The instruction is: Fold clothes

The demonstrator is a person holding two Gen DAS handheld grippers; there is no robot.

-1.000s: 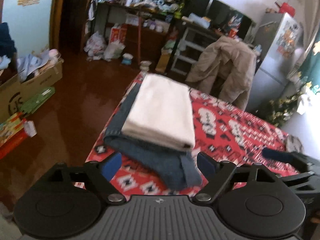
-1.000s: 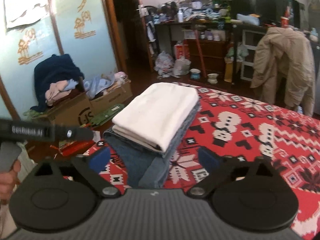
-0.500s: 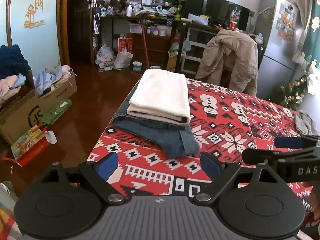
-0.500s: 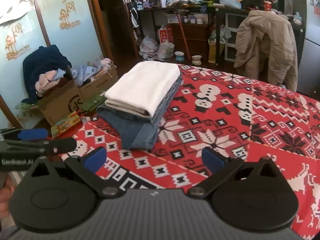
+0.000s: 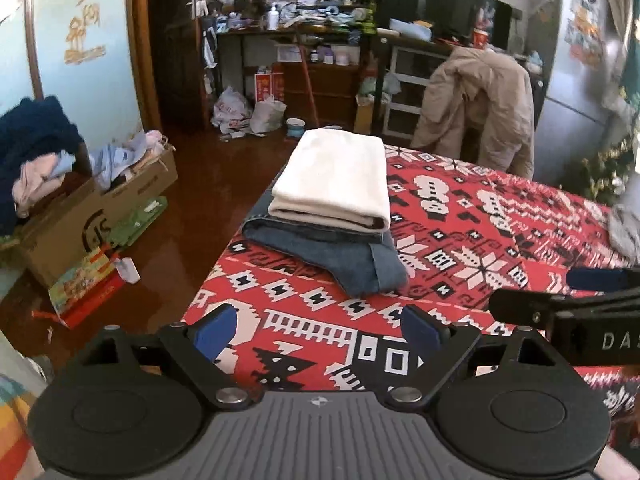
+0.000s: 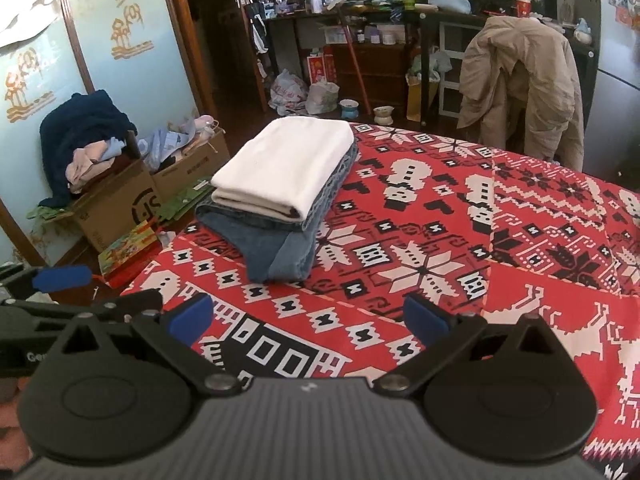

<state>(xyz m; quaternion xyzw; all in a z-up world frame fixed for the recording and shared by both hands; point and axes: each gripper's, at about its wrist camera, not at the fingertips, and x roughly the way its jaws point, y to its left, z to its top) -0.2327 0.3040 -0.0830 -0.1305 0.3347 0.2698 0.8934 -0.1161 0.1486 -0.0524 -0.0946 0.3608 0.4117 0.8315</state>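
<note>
— Left wrist view first: what sat nearest the lens?

— The left gripper hung over the near edge of the counter, which wore a red patterned cloth. Its jaws stood wide and released, with only the cloth showing between the blue pads. At the right edge of that view the right gripper reached in from the side.

— And from the right wrist?

— The right gripper was also spread apart and grasping nothing, above the same near edge. The left gripper showed at the left of that view.

— Where were the clothes?

— Farther in, along the counter's left edge, lay folded blue jeans, one end pointing toward the grippers. A folded white garment rested squarely on top of them, reaching toward the far left corner. Both grippers were well apart from the stack. A grey cloth lay near the right edge.

— Beyond the counter?

— A beige coat was draped over a chair just past the far edge. Cardboard boxes heaped with clothing stood on the floor to the left, and cluttered shelves lined the back wall.
</note>
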